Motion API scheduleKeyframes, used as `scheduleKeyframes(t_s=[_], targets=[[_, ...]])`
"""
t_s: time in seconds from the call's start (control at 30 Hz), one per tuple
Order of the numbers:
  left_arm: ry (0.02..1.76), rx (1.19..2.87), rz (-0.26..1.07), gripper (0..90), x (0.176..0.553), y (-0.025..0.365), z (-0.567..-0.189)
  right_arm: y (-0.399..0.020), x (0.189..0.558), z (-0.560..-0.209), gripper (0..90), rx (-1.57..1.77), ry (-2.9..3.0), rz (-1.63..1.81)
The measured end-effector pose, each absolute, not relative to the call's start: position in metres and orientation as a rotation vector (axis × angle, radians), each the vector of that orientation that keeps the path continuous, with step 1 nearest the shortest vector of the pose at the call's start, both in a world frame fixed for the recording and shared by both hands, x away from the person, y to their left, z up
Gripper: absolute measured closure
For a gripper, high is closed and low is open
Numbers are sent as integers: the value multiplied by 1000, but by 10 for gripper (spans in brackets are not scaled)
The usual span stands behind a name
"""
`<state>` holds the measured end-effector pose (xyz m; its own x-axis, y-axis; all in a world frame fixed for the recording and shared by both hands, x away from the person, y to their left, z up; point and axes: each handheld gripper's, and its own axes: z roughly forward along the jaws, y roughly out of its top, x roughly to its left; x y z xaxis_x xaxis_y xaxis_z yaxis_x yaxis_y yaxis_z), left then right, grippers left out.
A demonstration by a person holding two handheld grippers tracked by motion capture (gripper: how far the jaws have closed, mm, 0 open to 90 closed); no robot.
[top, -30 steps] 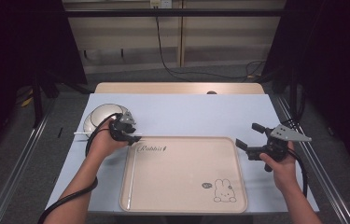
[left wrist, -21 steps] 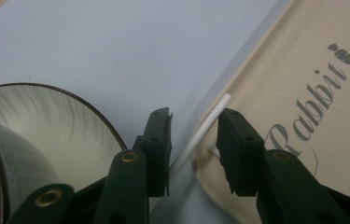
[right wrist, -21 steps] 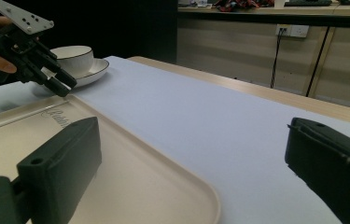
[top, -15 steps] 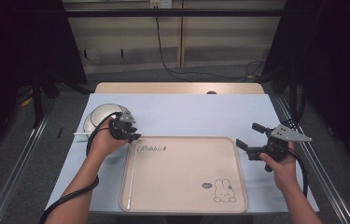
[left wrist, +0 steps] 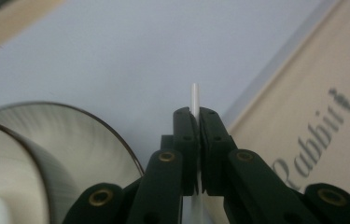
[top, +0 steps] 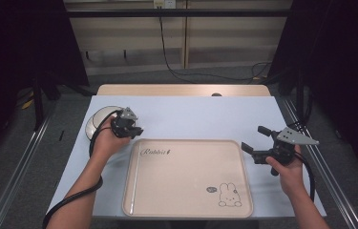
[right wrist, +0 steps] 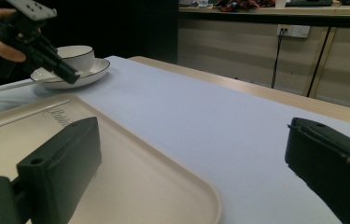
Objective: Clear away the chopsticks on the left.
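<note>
left claw (left wrist: pixel 195 116) is clamping on a thin white stick (left wrist: pixel 194 98), jaws having just been closing until the pads are pinching it; the stick's tip is poking out above the jaws. in the high view the left claw (top: pixel 136 130) is sitting at the far left corner of the beige tray (top: pixel 186 210), just beside the saucer (top: pixel 96 119). the rest of the stick (top: pixel 136 167) is lying along the tray's left inner edge. in the right gripper view a cup (right wrist: pixel 77 55) is standing on the saucer (right wrist: pixel 88 74), on the pale blue bench (top: pixel 195 114). right claw (top: pixel 255 140) is hovering at the tray's right edge, jaws standing wide apart with nothing between them.
</note>
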<state>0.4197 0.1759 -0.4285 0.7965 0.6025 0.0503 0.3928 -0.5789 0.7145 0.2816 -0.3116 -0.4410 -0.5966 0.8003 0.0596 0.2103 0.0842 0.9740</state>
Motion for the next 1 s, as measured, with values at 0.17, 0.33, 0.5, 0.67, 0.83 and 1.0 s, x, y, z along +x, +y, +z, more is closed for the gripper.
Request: scheduleKeyframes(t_s=[0.17, 0.33, 0.5, 0.67, 0.83, 1.0], targets=[[774, 1908, 406, 874, 417, 190, -372, -312, 281, -441, 28, 990, 1870, 1545], [819, 1755, 412, 874, 410, 197, -347, -312, 281, -440, 27, 1002, 1862, 1548], [842, 1691, 400, 875, 405, 197, -339, -312, 281, -440, 28, 992, 1862, 1552], [861, 1614, 380, 874, 398, 193, -337, -311, 281, -440, 28, 998, 1858, 1552], [907, 1570, 322, 874, 395, 187, -338, -312, 281, -439, 28, 1001, 1850, 1557], [935, 1564, 278, 874, 391, 174, -341, -312, 281, -440, 28, 999, 1857, 1558]])
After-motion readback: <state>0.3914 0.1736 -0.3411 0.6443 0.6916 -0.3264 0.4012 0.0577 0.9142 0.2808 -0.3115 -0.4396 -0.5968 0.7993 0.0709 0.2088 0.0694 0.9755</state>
